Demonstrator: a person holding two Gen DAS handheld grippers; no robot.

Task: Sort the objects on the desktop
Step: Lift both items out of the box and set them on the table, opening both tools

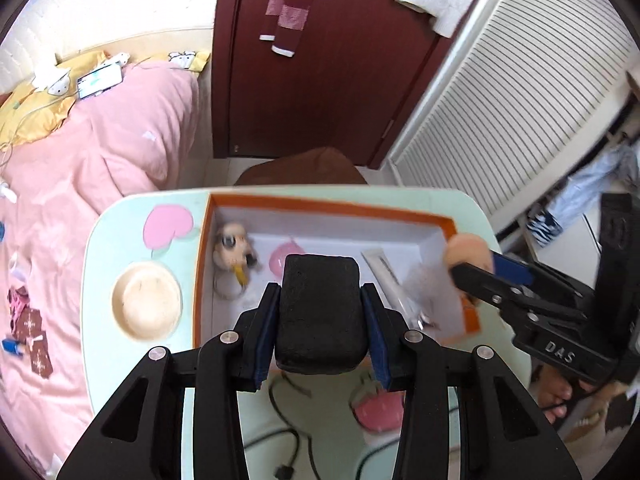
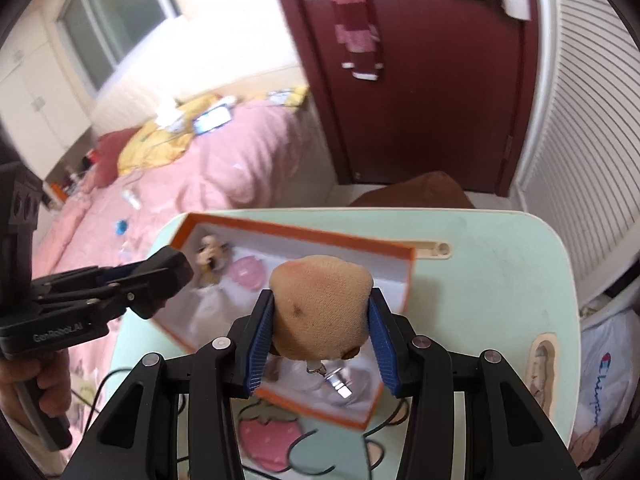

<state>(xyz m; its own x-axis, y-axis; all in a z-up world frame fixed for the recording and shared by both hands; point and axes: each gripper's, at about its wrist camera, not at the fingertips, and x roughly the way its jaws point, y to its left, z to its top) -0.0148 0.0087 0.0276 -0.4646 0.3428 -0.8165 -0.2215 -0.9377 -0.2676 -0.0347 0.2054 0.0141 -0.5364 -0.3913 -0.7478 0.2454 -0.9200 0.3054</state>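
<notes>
Mint-green worktop [image 1: 104, 248] with pink heart and strawberry prints sits under both my tools, with a pink-covered bed [image 1: 80, 168] to its left and a dark red door [image 1: 320, 80] beyond.

Nearest in the left wrist view, my left hand-held gripper [image 1: 320, 312] is closed on a black block [image 1: 320, 312]; its blue pads press both sides of the block, which hangs above the near edge of the orange-rimmed box [image 1: 320, 202]. Below it a black cable [image 1: 288, 440] trails across the worktop.

My right hand-held gripper [image 2: 322, 320] is clamped on a tan plush toy [image 2: 320, 304], squeezed between the blue pads, with a small metal clip [image 2: 338, 384] dangling beneath it. The toy hangs over the near right part of the same box, just above its white floor.

Inside the box, farther in, lie a pink round piece [image 1: 282, 260], a big-eyed keychain figure [image 1: 234, 248] at the left wall, and a white strip [image 1: 384, 272], blurred. Left of the box a shallow cream dish [image 1: 146, 300] rests on the worktop.
</notes>
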